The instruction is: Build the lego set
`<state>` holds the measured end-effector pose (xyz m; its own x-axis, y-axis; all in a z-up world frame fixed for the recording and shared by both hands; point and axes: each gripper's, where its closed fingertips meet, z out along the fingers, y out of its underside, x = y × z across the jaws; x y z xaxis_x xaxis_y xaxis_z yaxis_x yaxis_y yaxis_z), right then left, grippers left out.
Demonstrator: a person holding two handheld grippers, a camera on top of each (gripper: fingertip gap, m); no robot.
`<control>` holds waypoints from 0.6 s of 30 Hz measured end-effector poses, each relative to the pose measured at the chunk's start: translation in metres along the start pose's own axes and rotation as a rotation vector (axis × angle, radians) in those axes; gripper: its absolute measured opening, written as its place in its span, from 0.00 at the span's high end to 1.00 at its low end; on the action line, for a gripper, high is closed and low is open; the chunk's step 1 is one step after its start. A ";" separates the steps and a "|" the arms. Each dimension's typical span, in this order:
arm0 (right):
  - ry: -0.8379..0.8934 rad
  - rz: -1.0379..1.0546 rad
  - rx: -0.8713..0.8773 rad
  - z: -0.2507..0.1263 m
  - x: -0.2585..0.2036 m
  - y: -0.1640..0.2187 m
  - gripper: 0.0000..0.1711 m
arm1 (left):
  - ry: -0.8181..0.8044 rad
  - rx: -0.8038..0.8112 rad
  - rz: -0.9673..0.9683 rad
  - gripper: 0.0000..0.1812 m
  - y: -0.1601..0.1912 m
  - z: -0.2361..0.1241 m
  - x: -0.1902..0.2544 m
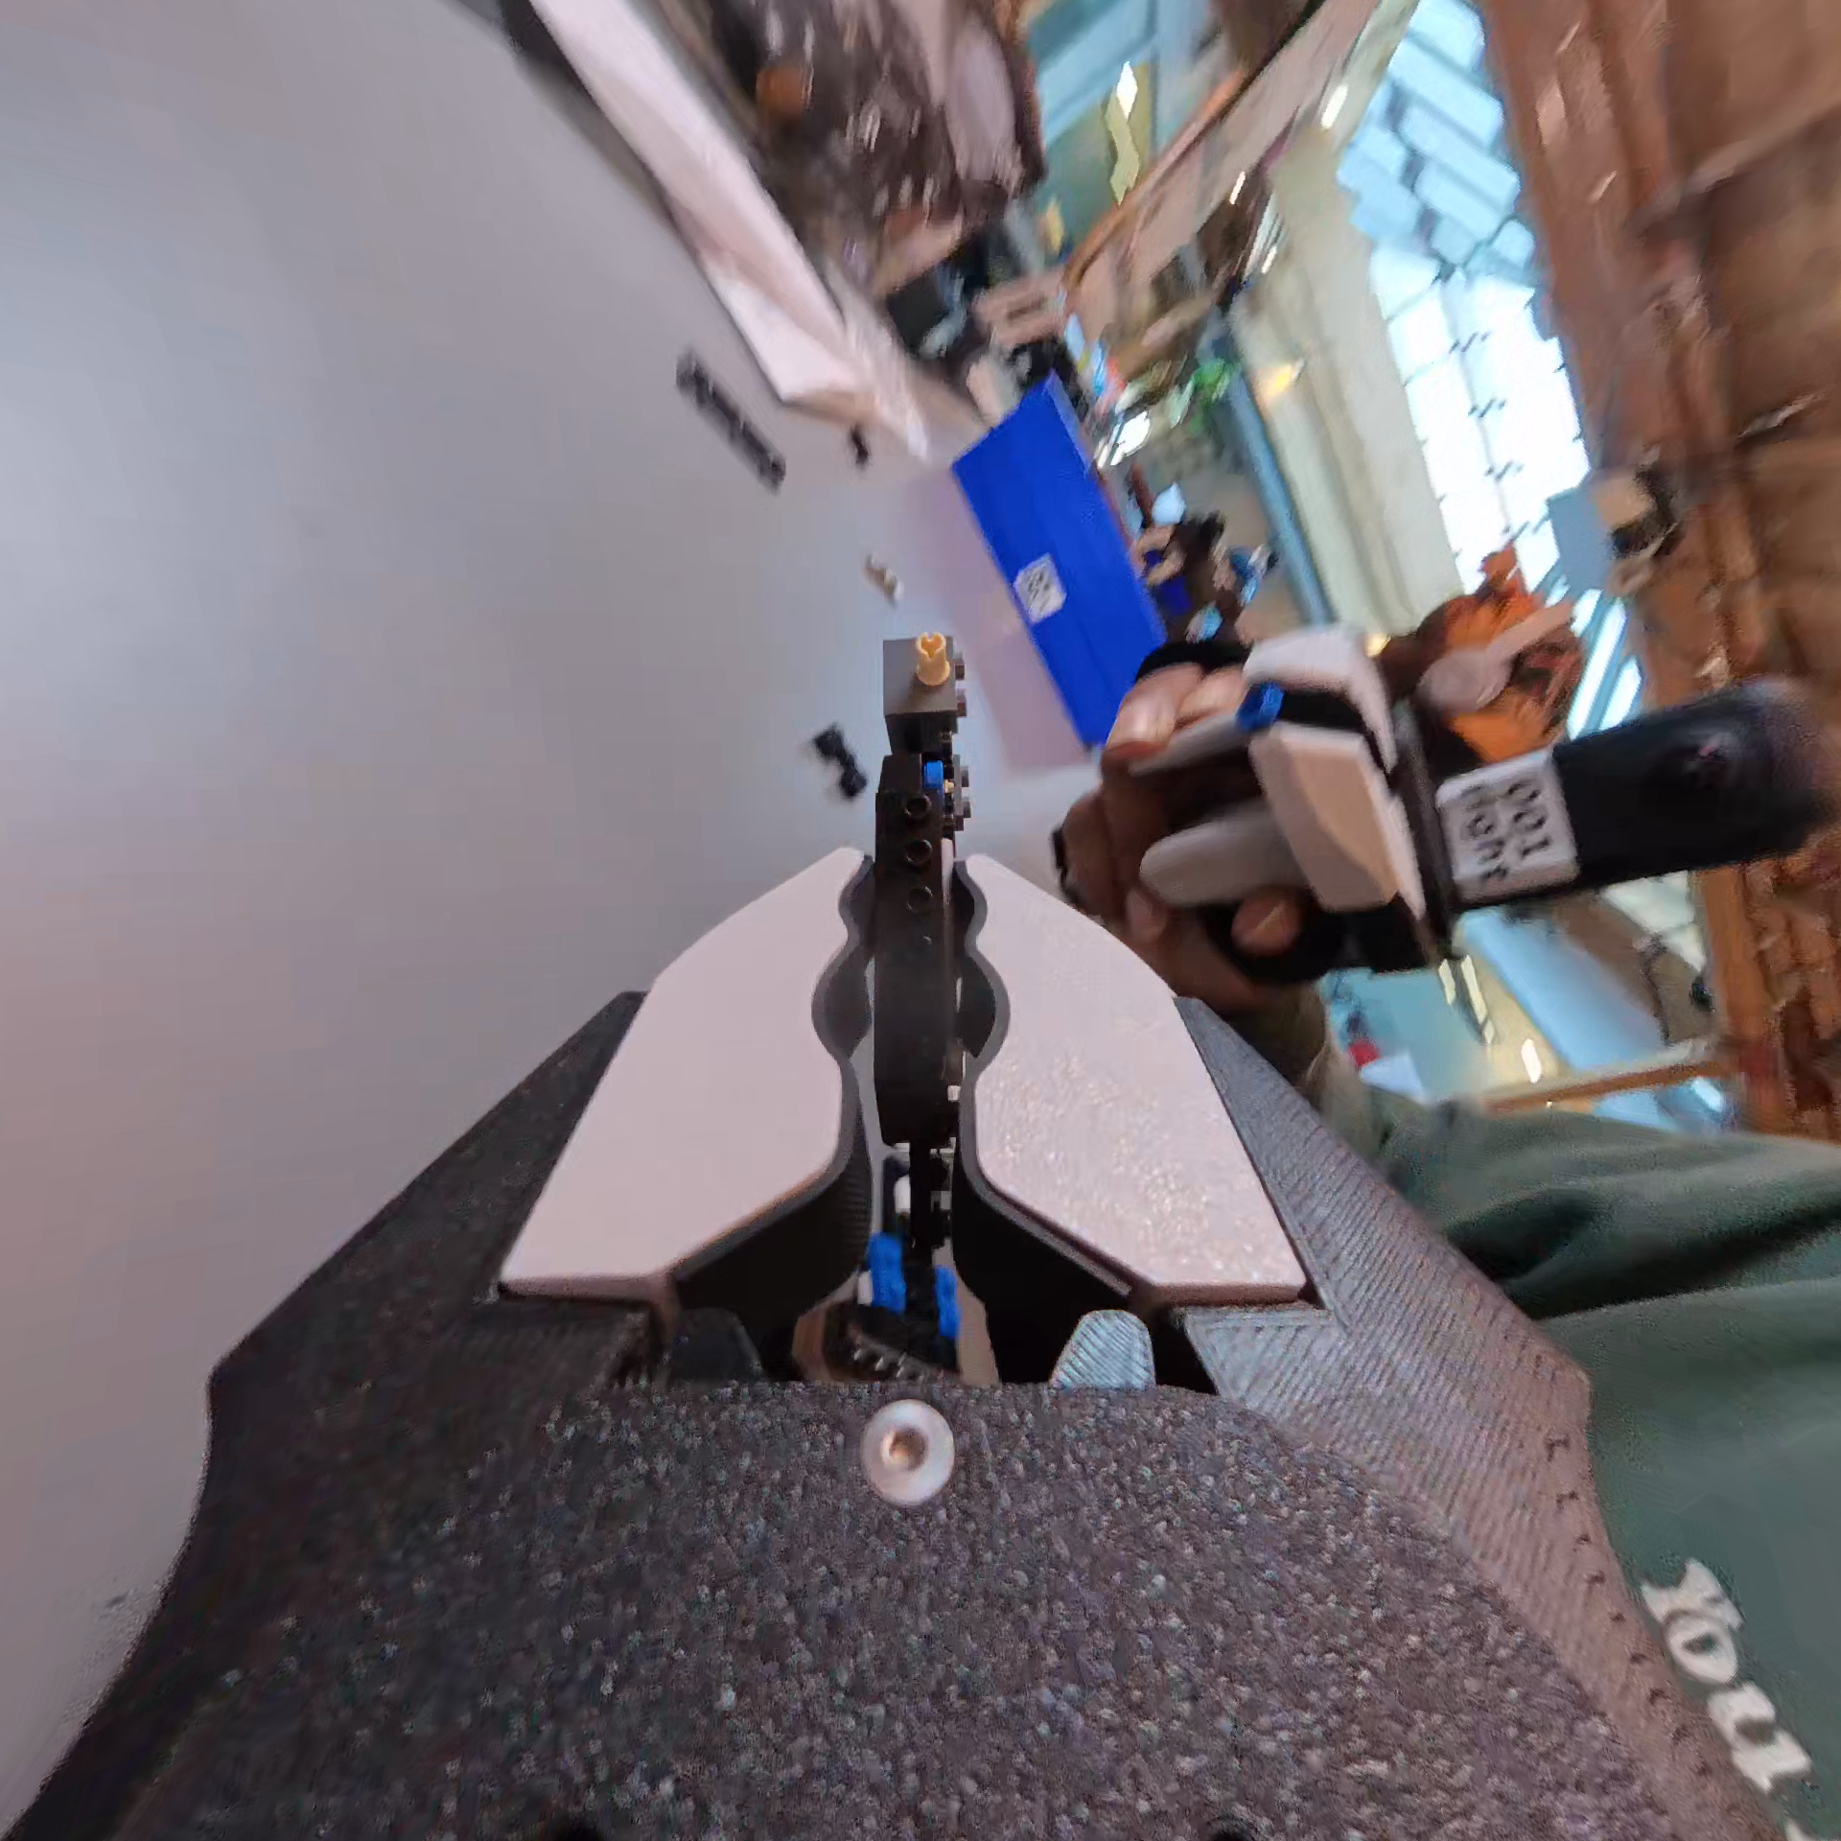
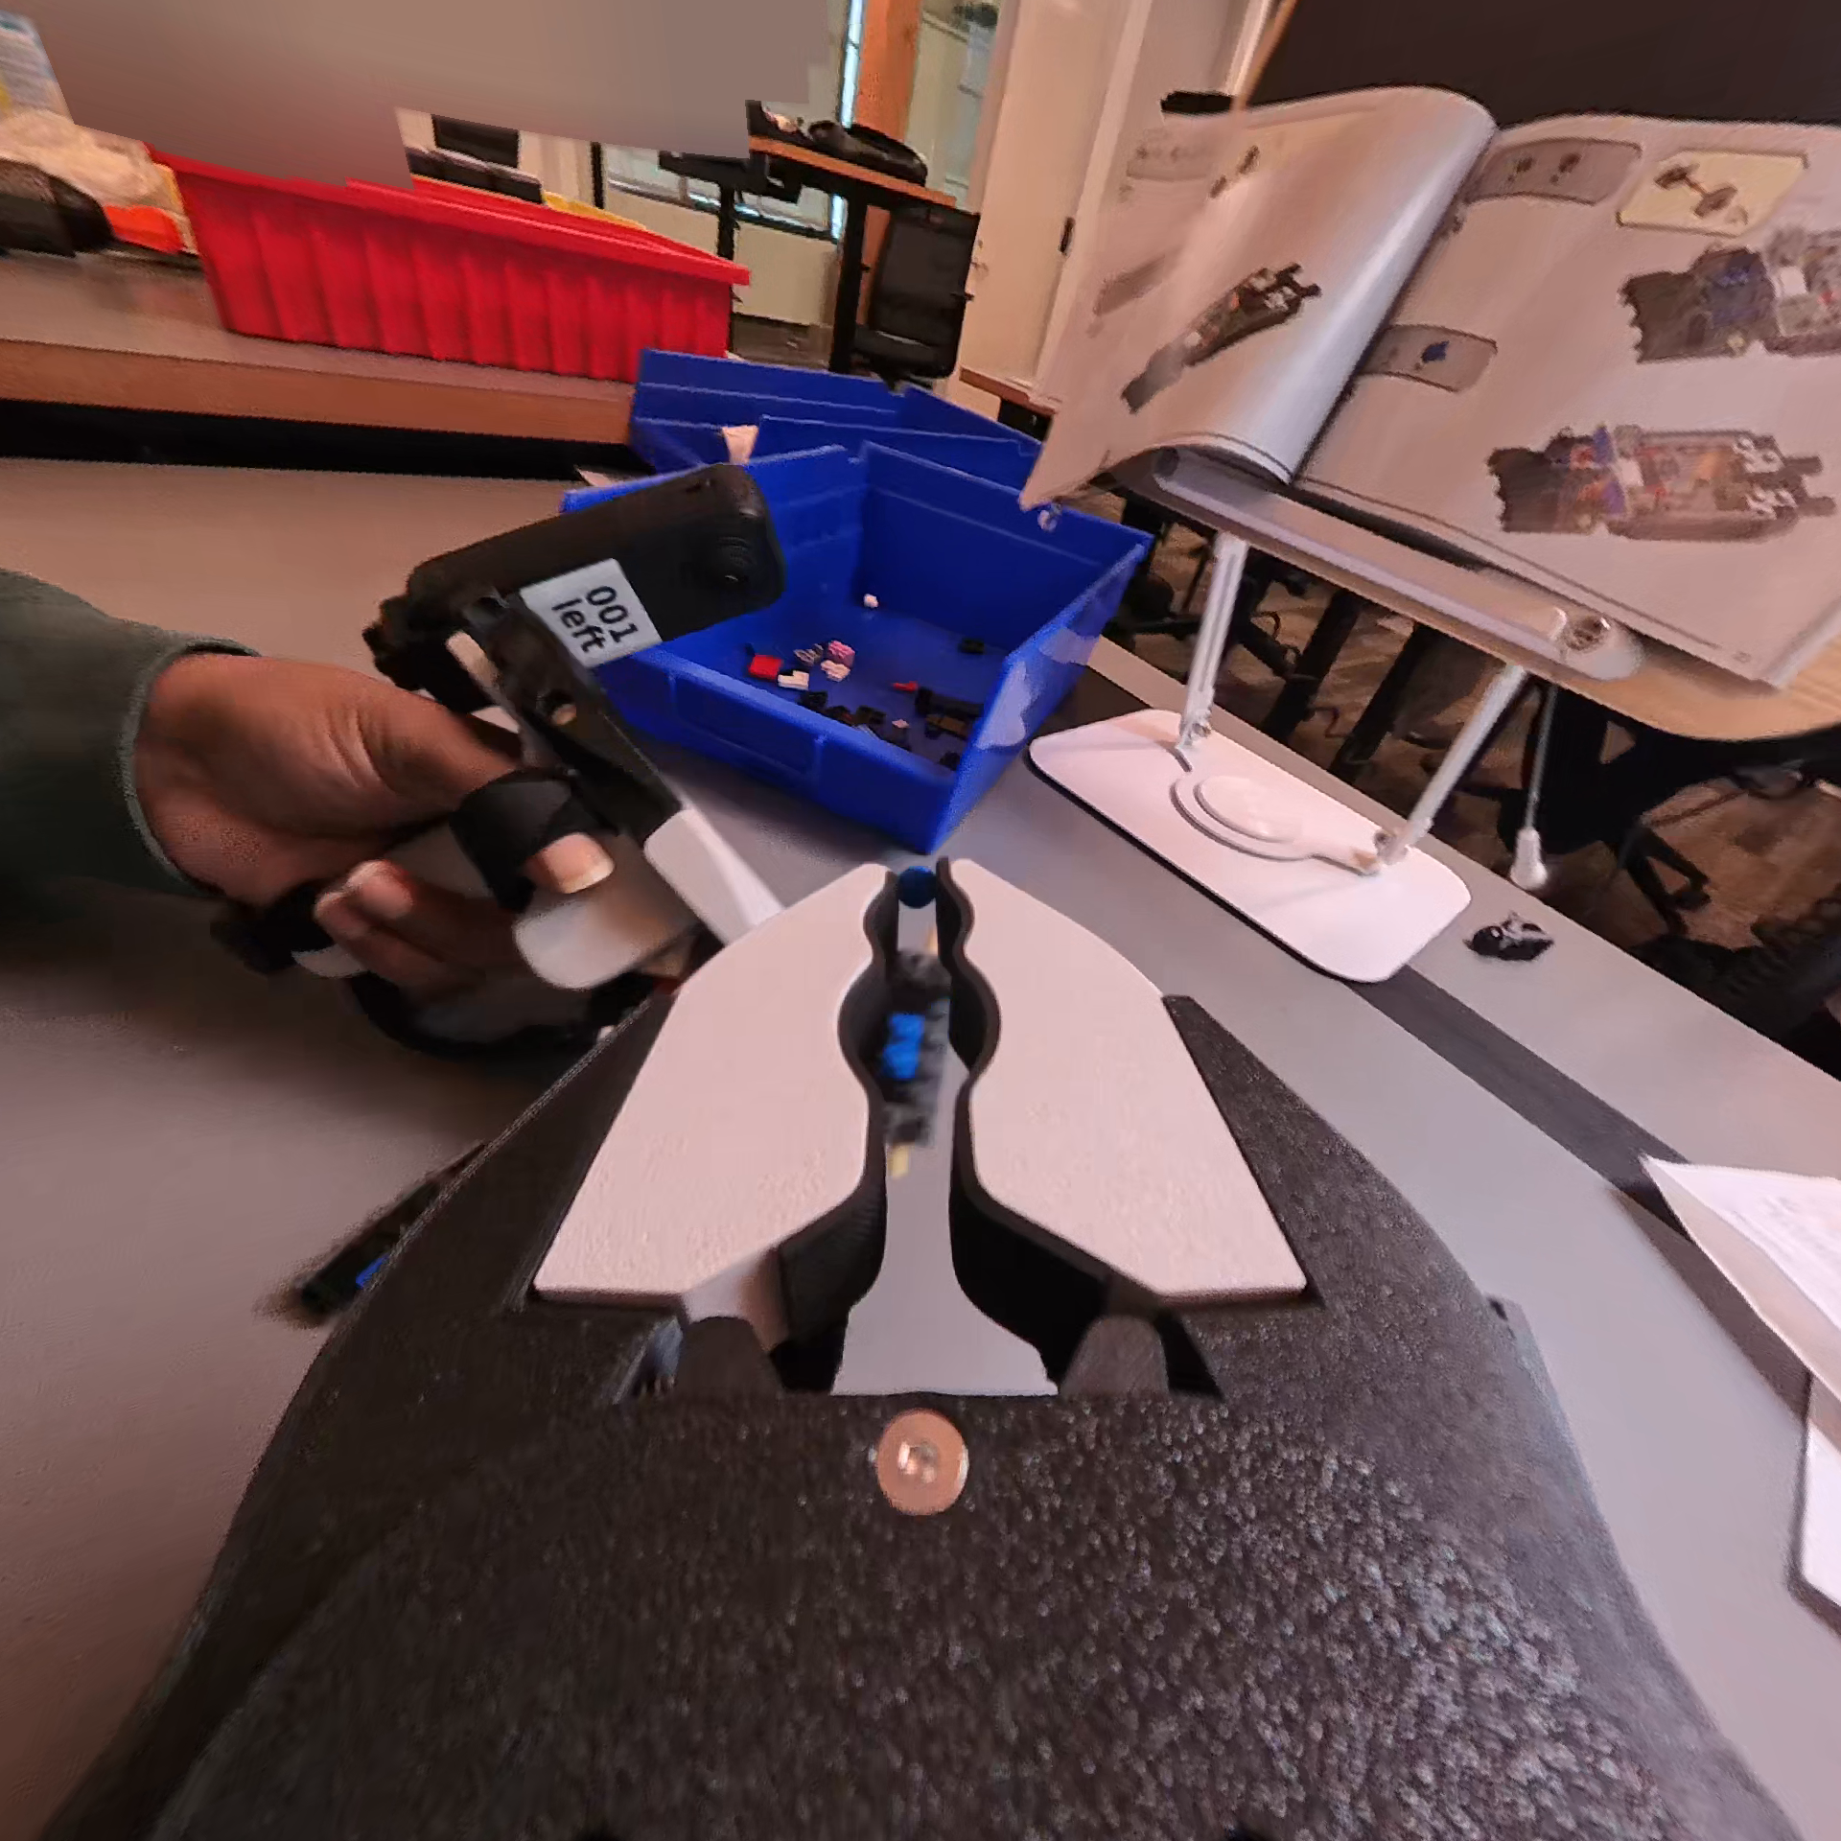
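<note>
Left gripper clamped on a black brick assembly, fingers pressed against its two sides. Assembly long and narrow, running up out of the tips, with a grey block at the far end carrying a tan pin and a small blue piece lower down. More blue parts of the assembly visible back between the finger roots. Held above a white table, view tilted sideways. Loose small black pieces and a longer black strip lying on the table beyond, well apart from the assembly. Blue bin farther back.

Right gripper closed on a small blue pin, pinched just at the fingertips. Seen through the gap behind the tips: the blurred black-and-blue assembly, below the gripper, contact between the two not clear. In the left wrist view, right gripper seen just beside the assembly's upper end, blue pin at its tips, hand wrapped round its handle.

In the right wrist view, left gripper held by a hand at left, green sleeve behind. Blue bin on the grey table, holding scattered small bricks. Open instruction book propped on a white stand to the right. Red bin on a farther table. Small black piece near the stand's base. Sheet of paper at the right edge.
</note>
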<state>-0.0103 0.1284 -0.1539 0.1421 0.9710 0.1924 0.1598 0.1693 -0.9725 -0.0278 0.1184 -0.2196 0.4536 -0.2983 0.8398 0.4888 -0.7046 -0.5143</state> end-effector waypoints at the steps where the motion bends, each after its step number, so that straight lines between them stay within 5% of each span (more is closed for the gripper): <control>1: 0.007 0.017 -0.011 -0.001 0.005 0.003 0.96 | -0.026 -0.069 0.026 0.93 0.009 0.002 -0.005; 5: -0.007 0.136 -0.030 -0.003 0.016 0.014 0.96 | -0.177 -0.332 0.255 0.91 0.034 0.002 -0.023; 11: -0.113 0.228 -0.020 0.000 0.004 0.018 0.96 | -0.363 -0.318 0.586 0.77 0.006 -0.012 -0.040; 13: -0.159 0.259 0.022 0.000 -0.004 0.011 0.96 | -0.205 -0.237 0.613 0.83 0.000 -0.013 -0.009; 18: -0.229 -0.003 0.093 -0.001 -0.039 -0.007 0.96 | 0.326 -0.118 0.084 0.87 -0.010 -0.019 0.056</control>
<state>-0.0160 0.0896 -0.1540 -0.0848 0.9817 0.1706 0.0676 0.1765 -0.9820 -0.0213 0.0963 -0.1637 0.2171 -0.5347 0.8167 0.3622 -0.7328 -0.5760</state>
